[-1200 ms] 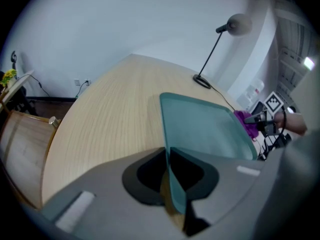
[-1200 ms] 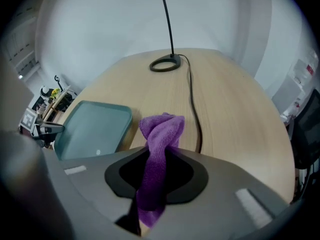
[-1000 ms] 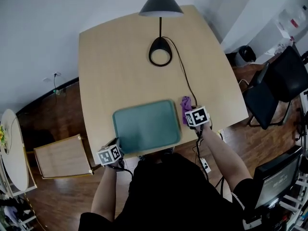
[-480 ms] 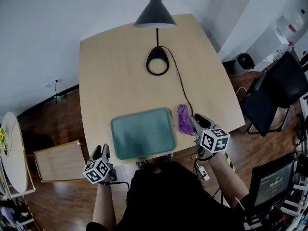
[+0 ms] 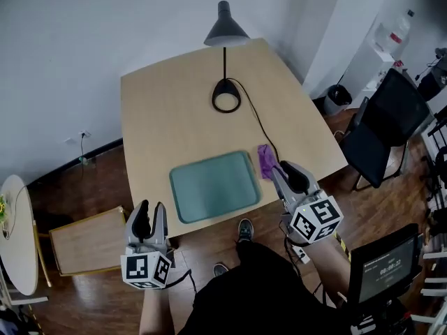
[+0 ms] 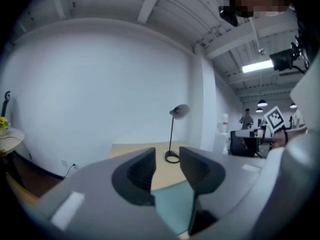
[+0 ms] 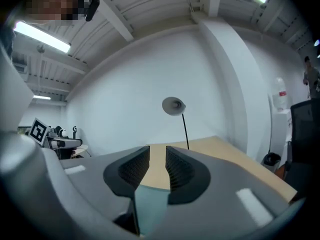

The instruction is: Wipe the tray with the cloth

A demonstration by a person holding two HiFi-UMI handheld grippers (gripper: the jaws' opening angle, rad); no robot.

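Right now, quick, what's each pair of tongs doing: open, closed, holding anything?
Left tongs: open, jaws just sprung apart, nothing between them.
Right tongs: open by only a narrow gap, empty.

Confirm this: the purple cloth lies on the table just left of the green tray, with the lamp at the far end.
Wrong side: the head view shows the purple cloth just right of the green tray. It does lie on the table, and the lamp stands at the far end.
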